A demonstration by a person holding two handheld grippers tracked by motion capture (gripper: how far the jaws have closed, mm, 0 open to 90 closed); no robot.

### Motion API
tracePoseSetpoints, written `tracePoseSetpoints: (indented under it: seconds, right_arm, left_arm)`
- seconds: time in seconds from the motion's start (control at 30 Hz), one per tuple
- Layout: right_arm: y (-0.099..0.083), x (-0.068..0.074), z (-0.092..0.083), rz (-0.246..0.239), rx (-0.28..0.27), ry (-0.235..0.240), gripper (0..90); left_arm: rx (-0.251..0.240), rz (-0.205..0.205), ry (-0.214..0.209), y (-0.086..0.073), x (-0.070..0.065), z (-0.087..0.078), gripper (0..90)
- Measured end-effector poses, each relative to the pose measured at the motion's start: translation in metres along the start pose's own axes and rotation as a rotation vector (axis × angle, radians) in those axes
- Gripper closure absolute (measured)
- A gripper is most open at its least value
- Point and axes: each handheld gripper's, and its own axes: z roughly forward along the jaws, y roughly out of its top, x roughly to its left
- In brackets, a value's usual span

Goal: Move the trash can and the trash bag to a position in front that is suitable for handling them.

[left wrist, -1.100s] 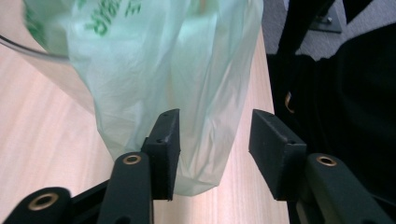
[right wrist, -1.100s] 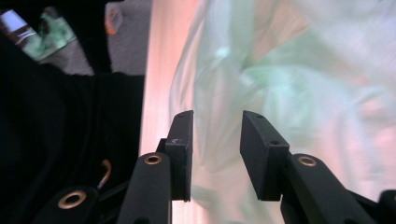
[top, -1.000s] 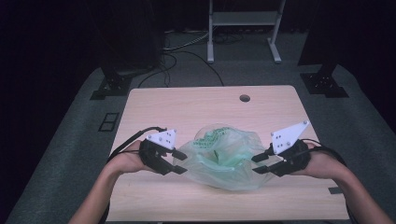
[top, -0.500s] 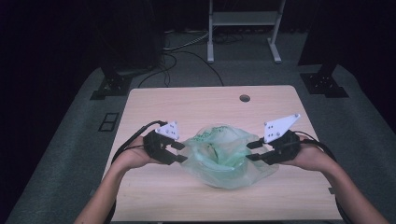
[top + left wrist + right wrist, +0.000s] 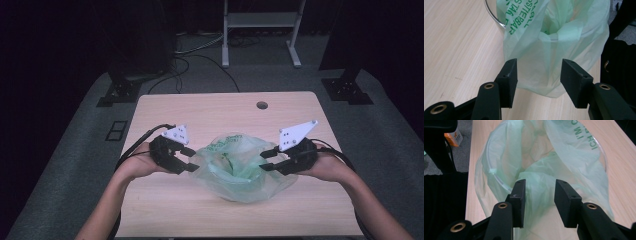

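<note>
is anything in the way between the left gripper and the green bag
Nothing visible. The left gripper has bag film right between its spread jaws, pads not pressing it, with bare table beside it.

We see bare table along the near edge and the whole far half up to the small round hole, so a hand could pass there freely. The middle is taken by the green plastic bag, draped over what looks like a clear bowl, with the left gripper and right gripper crowding its two sides.
</note>
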Motion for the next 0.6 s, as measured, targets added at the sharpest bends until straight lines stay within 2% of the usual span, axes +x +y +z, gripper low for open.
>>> tracePoseSetpoints:
  seconds: [0.13,0.2,0.27,0.33,0.47,0.6]
  right_arm:
    - [0.001,0.001,0.003,-0.003,-0.005,0.026,61.9]
    - [0.000,0.001,0.004,0.001,-0.013,0.041,61.8]
    - [0.000,0.003,0.004,-0.003,-0.017,0.044,61.6]
    - [0.000,0.003,0.002,-0.009,-0.020,0.030,61.2]
    - [-0.002,-0.001,-0.006,0.013,-0.046,-0.013,61.2]
    - [-0.003,-0.004,-0.005,0.031,-0.015,-0.027,58.8]
  left_arm:
    - [-0.009,-0.002,0.000,0.001,0.001,0.005,45.8]
    - [-0.033,-0.004,-0.021,0.004,0.001,0.006,44.5]
    - [-0.036,0.009,-0.007,0.008,0.001,0.006,44.4]
    - [-0.036,0.011,0.007,0.010,0.001,0.004,44.1]
    - [-0.020,0.005,0.044,0.011,0.004,0.002,44.1]
    - [-0.014,-0.002,0.046,0.012,0.007,0.007,43.0]
